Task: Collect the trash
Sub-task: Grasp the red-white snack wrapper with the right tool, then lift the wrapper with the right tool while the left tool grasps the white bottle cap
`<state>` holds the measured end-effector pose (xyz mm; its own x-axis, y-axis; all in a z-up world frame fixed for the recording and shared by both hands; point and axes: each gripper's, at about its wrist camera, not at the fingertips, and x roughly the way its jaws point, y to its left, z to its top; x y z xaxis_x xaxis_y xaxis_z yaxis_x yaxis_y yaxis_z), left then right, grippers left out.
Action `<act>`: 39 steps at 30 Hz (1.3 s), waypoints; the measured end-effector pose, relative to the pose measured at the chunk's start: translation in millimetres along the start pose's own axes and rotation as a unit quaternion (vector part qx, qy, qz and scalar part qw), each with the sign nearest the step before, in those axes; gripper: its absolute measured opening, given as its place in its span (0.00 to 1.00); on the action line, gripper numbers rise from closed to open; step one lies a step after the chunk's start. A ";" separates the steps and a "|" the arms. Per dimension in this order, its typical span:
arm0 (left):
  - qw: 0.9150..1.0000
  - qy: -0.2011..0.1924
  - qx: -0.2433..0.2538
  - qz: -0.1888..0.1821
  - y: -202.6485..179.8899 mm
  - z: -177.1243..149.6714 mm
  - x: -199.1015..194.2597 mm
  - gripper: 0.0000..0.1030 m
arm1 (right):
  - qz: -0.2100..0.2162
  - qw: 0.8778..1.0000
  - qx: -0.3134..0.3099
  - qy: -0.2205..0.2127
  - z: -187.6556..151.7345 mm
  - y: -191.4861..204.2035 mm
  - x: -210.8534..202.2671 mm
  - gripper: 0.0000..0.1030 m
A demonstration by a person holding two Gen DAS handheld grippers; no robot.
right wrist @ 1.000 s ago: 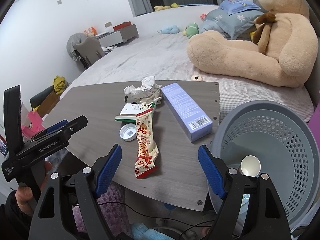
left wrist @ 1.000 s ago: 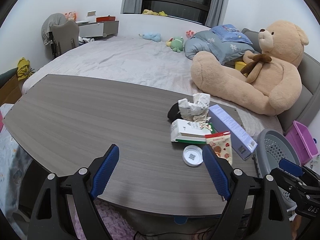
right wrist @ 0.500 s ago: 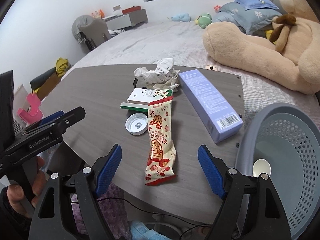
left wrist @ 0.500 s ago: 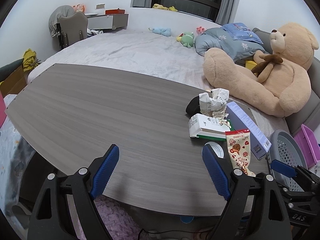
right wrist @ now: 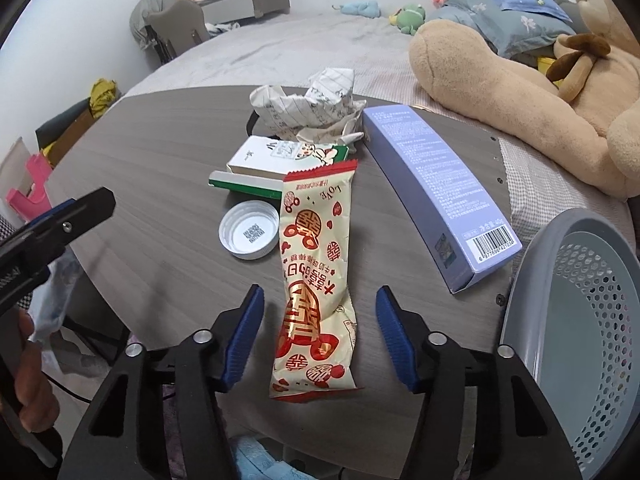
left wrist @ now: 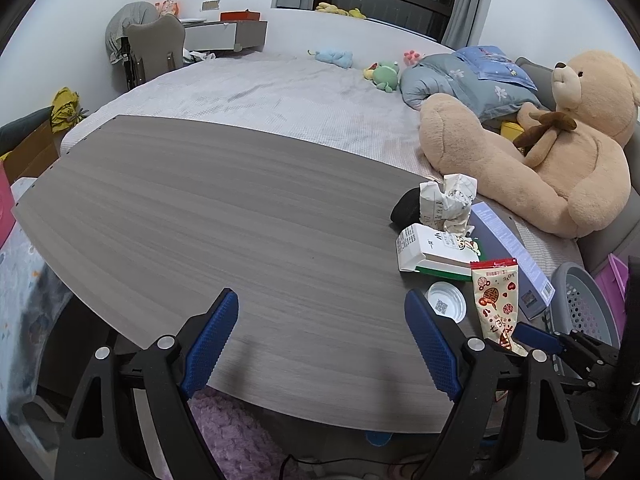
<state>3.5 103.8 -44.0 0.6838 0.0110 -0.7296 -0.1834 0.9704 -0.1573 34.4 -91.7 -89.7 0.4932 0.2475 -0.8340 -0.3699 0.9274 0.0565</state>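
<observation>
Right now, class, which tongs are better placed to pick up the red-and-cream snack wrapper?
Right. The right tongs are open, straddling the snack wrapper, beside the grey basket. The left tongs are open over bare table.

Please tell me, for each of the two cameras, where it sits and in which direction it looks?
Left wrist: on the open left gripper, facing across the table toward the bed.
Right wrist: on the open right gripper, looking down at the snack wrapper, basket at right.
Shared: wrapper, white cap, purple box.

"LOVE" on snack wrapper (right wrist: 316, 276); barcode "6977696421034" on purple box (right wrist: 436, 196).
</observation>
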 end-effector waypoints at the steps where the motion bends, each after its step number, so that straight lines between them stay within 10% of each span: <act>1: 1.000 0.001 0.000 0.000 0.1 -0.1 0.2 0.79 | 0.000 1.000 -0.001 0.002 -0.8 0.2 1.3 0.46; 7: 1.000 0.006 0.004 -0.002 -4.2 -2.2 1.9 0.79 | 0.009 1.000 0.002 -0.006 -3.6 -2.8 -2.9 0.32; 39: 0.991 0.075 0.101 -0.035 -96.7 -16.3 60.2 0.79 | 0.050 0.990 0.100 -0.087 -33.0 -70.3 -81.9 0.32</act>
<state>50.9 6.8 -83.5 0.5748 -0.0784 -0.8145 0.0165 0.9963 -0.0843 -6.0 -186.4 -43.5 0.5967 0.3685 -0.7129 -0.2689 0.9288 0.2550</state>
